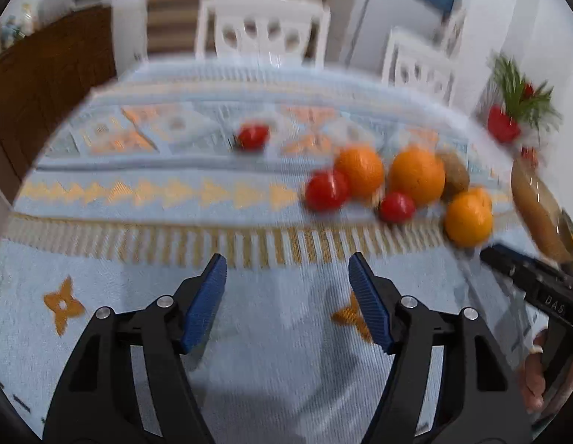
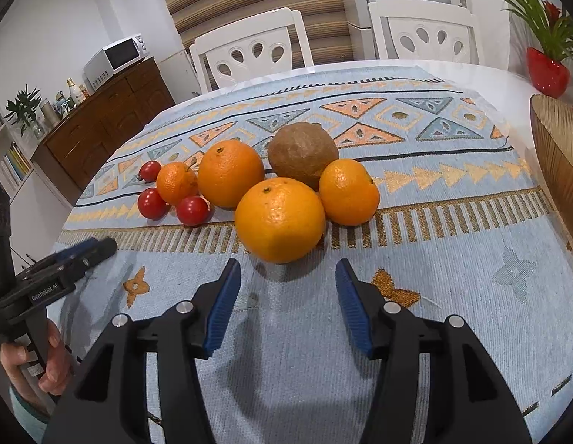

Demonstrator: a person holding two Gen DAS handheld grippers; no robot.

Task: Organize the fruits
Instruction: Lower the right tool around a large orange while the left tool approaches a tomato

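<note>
In the right wrist view several oranges, among them a big orange [image 2: 280, 219], lie in a cluster on the patterned blue tablecloth [image 2: 453, 296] with a brown round fruit [image 2: 303, 159] and three small tomatoes [image 2: 151, 202]. My right gripper [image 2: 288, 266] is open and empty, its jaws just short of the big orange. The left wrist view is blurred; there the left gripper [image 1: 286, 262] hangs open and empty over the cloth, well short of the oranges [image 1: 416, 174] and a lone tomato [image 1: 253, 136]. The right gripper [image 1: 508, 259] shows at the right edge.
An amber ribbed bowl [image 2: 556, 155] stands at the table's right edge with something orange inside. A red vase with a plant [image 2: 547, 70] is behind it. White chairs [image 2: 249, 51] line the far side. A hand [image 2: 46, 362] holds the left gripper's handle.
</note>
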